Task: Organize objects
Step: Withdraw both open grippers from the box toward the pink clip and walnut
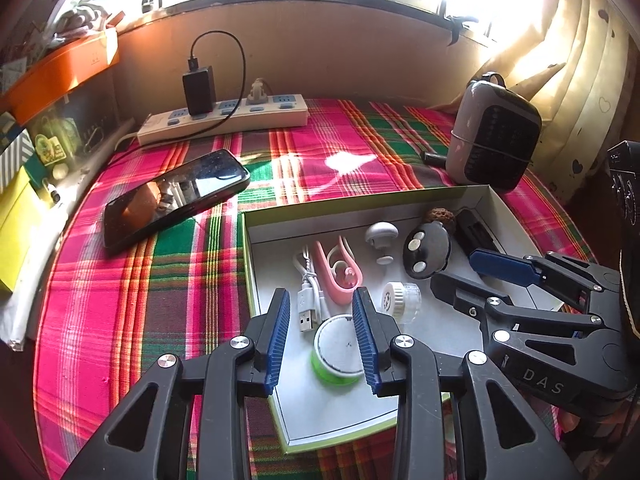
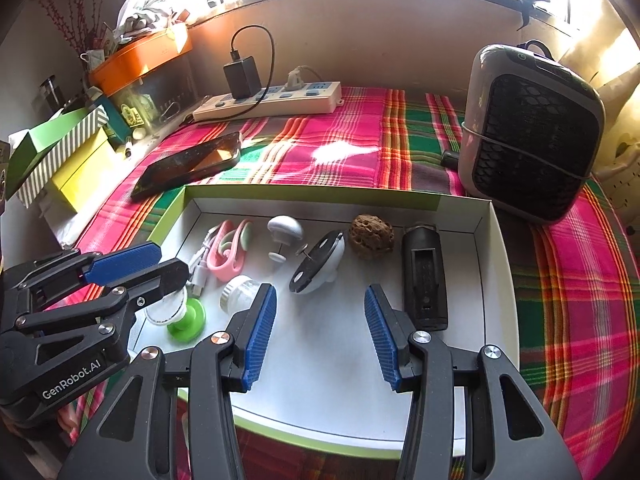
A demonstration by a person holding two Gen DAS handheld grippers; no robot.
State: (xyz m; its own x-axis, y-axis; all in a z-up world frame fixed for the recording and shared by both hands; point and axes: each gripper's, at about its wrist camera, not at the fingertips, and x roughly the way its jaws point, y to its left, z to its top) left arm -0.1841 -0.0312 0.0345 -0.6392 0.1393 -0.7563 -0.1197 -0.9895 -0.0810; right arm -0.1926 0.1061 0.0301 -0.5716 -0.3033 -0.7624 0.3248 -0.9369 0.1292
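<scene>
- The plaid-covered surface [image 2: 360,140] carries the big stuff: a grey fan heater [image 2: 532,132] at the back right, a power strip [image 2: 272,100] along the wall with a charger plugged in, so those look parked where the outlet is.
- A phone [image 1: 176,196] lies flat just left of the box, outside it. My guess is it's still waiting to be sorted.
- The white box [image 2: 496,264] is clearly the catch-all: black case, walnut, pink clip, USB cable and white knob all lie loose inside.
- The left gripper [image 1: 322,338] is wide open, straddling the green-and-white round container [image 1: 338,350], which sits between its fingers. I can't tell if they touch.
- The right gripper [image 2: 320,336] is wide open too, holding nothing, over bare box floor.
</scene>
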